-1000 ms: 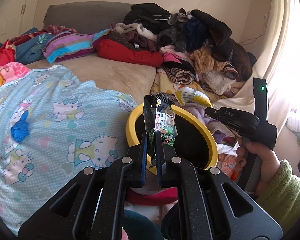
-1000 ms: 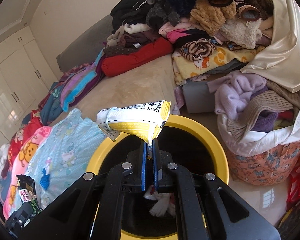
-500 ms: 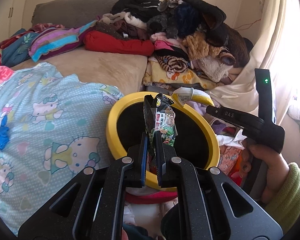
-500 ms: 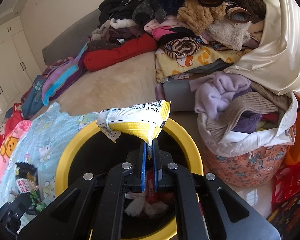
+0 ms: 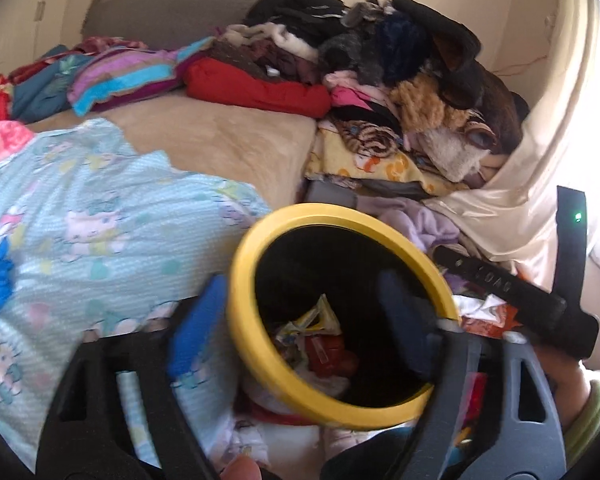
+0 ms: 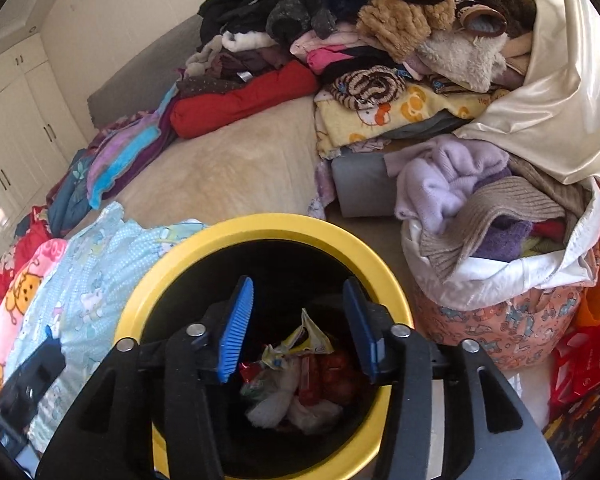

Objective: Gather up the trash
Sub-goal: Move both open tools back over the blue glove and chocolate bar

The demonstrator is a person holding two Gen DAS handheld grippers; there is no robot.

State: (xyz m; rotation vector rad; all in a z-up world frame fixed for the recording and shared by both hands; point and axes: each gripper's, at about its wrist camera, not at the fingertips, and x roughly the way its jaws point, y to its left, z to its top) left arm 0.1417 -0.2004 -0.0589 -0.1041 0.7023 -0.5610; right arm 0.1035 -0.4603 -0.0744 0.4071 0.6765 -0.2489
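A black trash bin with a yellow rim [image 5: 260,344] [image 6: 268,226] stands beside the bed. Wrappers lie inside it, among them a yellow-white snack packet [image 6: 300,344] [image 5: 312,322]. My left gripper [image 5: 300,328] is open and empty, its blue fingers [image 5: 196,328] spread over the bin's mouth. My right gripper [image 6: 296,332] is open and empty above the bin, blue fingers [image 6: 236,332] apart. The right gripper's body [image 5: 508,296] shows in the left wrist view.
A light blue Hello Kitty blanket [image 5: 80,232] [image 6: 80,288] covers the bed left of the bin. A heap of clothes [image 5: 380,80] [image 6: 380,40] fills the far corner. A basket of clothes [image 6: 500,272] and a red bag [image 6: 584,360] stand right of the bin.
Both grippers opened over the bin. The green wrapper left the left gripper and the yellow-white packet left the right one; the yellow-white packet now lies inside. The left view moved closer.
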